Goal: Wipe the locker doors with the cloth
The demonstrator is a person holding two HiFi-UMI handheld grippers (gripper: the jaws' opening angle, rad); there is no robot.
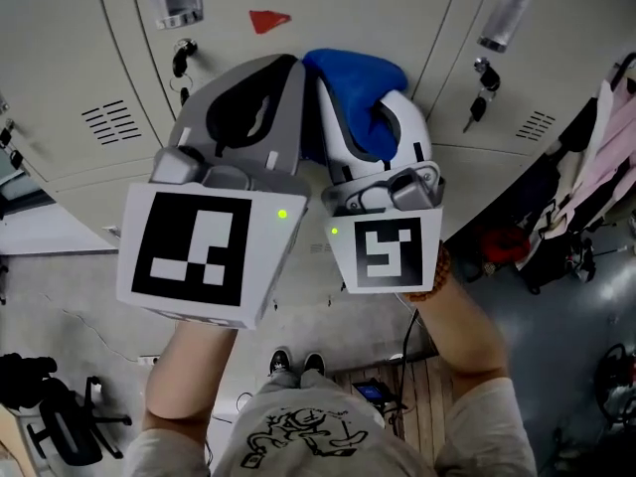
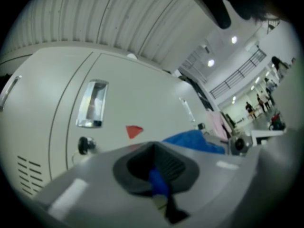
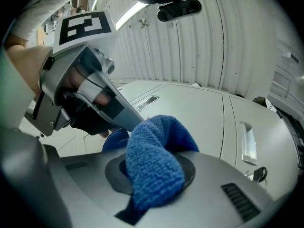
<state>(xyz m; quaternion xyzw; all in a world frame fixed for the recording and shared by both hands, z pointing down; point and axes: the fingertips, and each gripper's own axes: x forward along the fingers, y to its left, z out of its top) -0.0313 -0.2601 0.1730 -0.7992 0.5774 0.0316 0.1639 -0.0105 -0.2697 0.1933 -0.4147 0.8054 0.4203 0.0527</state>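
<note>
1. Nearest my head camera is my left gripper (image 2: 157, 175). Its jaws are pressed together on a thin blue edge of the cloth (image 1: 358, 73).
2. The pale locker doors (image 1: 328, 8) stand behind both grippers.
3. My right gripper (image 3: 154, 172), just beside the left, pinches a thick fold of the same cloth.
4. The cloth bunches between the two gripper tips, in front of the middle door.
5. A key (image 1: 475, 107) hangs in the lock to the right.
6. A red triangle (image 1: 266, 20) sits on the door above the cloth.
</note>
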